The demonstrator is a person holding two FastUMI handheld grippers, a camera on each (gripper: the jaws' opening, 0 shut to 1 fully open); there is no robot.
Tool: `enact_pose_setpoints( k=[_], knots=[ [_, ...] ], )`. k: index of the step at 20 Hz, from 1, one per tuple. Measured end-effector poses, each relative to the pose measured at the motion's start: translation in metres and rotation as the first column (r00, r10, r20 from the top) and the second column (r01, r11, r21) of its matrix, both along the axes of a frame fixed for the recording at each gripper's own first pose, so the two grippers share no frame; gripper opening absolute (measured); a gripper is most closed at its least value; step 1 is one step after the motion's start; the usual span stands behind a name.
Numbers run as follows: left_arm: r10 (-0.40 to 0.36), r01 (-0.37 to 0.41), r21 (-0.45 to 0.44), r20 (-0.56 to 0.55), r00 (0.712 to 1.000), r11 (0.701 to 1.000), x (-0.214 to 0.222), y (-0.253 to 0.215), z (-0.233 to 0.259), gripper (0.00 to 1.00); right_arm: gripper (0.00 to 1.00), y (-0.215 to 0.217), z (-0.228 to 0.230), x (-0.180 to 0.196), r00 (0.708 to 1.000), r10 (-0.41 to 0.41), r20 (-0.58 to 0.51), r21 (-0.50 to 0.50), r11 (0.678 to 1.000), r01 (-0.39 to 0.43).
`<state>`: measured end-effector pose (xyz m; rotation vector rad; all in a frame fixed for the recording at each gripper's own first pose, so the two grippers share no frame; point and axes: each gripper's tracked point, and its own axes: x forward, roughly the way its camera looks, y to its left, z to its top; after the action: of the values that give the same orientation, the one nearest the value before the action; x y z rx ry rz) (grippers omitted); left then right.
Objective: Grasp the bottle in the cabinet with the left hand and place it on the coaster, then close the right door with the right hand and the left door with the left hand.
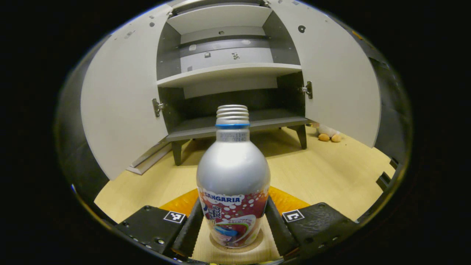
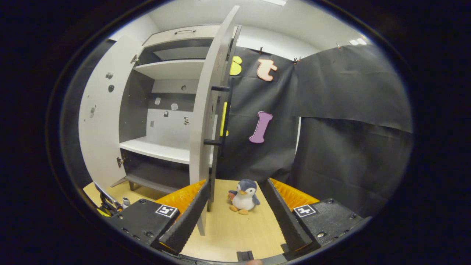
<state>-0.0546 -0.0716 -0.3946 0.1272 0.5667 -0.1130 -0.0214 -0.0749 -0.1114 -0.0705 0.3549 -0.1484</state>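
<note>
Left gripper (image 1: 233, 224): two black blocky carriages studded with small screws, each topped by a white square tag printed with a black pattern, flat black ribbed fingers (image 1: 188, 232) and orange plastic behind them. Right gripper (image 2: 235, 221): the same black bodies, screws, white tags, orange backing and ribbed black fingers (image 2: 184, 222).

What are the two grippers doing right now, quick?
Left gripper: around the silver metal bottle on the round coaster; whether both fingers press it cannot be told.
Right gripper: open, holding nothing, by the grey cabinet door's edge.
</note>
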Motion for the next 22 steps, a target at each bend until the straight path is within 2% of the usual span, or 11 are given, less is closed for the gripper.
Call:
enact_pose_setpoints(
  k=[2, 3, 4, 8, 9, 11, 12, 13, 15, 18, 22],
  knots=[
    [-0.012, 0.012, -0.003, -0.007, 1.0, 1.0, 0.004, 0.001, -0.006, 0.81, 1.0, -0.002, -0.001, 0.0, 1.0, -0.008, -0.002, -0.001, 1.0, 0.008],
    [-0.012, 0.012, -0.007, -0.022, 1.0, 1.0, 0.002, 0.002, -0.012, 0.84, 1.0, -0.002, -0.002, 0.001, 1.0, -0.01, -0.006, -0.003, 1.0, 0.01],
    [-0.009, 0.009, -0.005, -0.029, 1.0, 1.0, 0.0, 0.004, -0.015, 0.81, 1.0, -0.002, -0.002, 0.001, 1.0, -0.009, -0.006, -0.003, 1.0, 0.009],
    [-0.007, 0.007, 0.004, -0.028, 1.0, 1.0, -0.003, 0.007, -0.019, 0.84, 1.0, -0.006, -0.003, 0.005, 1.0, -0.015, 0.001, -0.002, 1.0, 0.015],
    [-0.01, 0.01, 0.006, -0.025, 1.0, 1.0, -0.003, 0.008, -0.019, 0.81, 1.0, -0.004, -0.004, 0.006, 1.0, -0.011, -0.001, 0.001, 1.0, 0.011],
    [-0.01, 0.01, 0.011, -0.043, 0.999, 1.0, -0.005, 0.009, -0.022, 0.81, 1.0, -0.005, -0.003, 0.008, 1.0, -0.009, 0.006, 0.001, 1.0, 0.009],
    [-0.002, 0.003, 0.011, -0.069, 0.998, 1.0, -0.01, 0.011, -0.028, 0.86, 1.0, -0.005, -0.003, 0.009, 1.0, -0.009, 0.011, 0.0, 1.0, 0.009],
    [0.009, -0.009, 0.006, -0.089, 0.996, 1.0, -0.014, 0.014, -0.03, 0.82, 1.0, -0.006, -0.002, 0.009, 1.0, -0.008, 0.016, 0.001, 1.0, 0.008],
    [0.027, -0.027, 0.002, -0.103, 0.994, 1.0, -0.02, 0.018, -0.03, 0.83, 1.0, -0.008, -0.002, 0.01, 1.0, -0.01, 0.022, 0.005, 1.0, 0.01],
    [-0.006, 0.008, 0.018, -0.119, 0.993, 1.0, -0.024, 0.015, -0.028, 0.83, 1.0, -0.012, -0.003, 0.011, 0.999, -0.017, 0.031, 0.02, 1.0, 0.016],
    [-0.005, 0.01, 0.036, -0.126, 0.992, 0.999, -0.026, 0.019, -0.02, 0.83, 1.0, -0.009, -0.008, 0.01, 0.999, -0.018, 0.032, 0.06, 0.998, 0.016]
  ],
)
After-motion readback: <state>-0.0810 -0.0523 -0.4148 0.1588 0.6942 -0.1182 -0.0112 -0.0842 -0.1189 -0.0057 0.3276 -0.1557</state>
